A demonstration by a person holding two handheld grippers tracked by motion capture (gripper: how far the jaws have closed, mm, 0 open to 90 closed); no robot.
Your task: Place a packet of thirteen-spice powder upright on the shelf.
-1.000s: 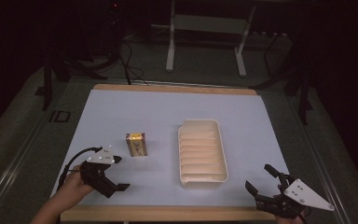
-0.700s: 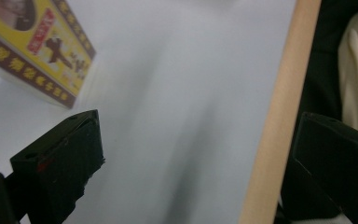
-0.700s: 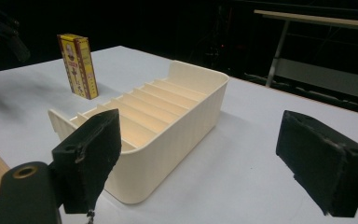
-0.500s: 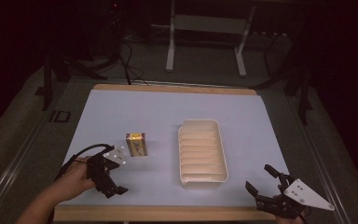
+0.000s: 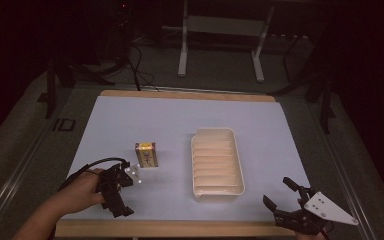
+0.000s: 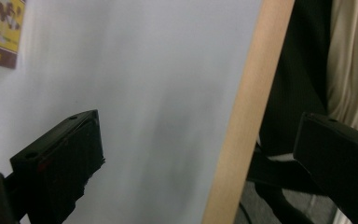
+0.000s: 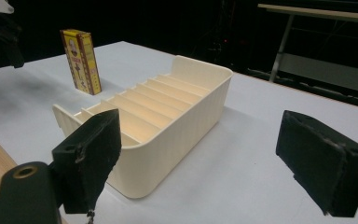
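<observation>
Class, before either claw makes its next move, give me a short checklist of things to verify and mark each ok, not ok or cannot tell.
1. Left claw open, holding nothing: ok.
2. Right claw open, holding nothing: ok.
3. Yellow box standing upright, apart from the tray: ok.
4. Cream tray compartments free of objects: ok.
5. Left claw aimed at the box: not ok; it points at the table's near edge.
6. Which compartment the box should go in: cannot tell.

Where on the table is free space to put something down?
The far half of the table, beyond the yellow box and the cream divided tray, is bare. So is the strip between them. It is tighter near the front edge, by the left gripper and right gripper.
</observation>
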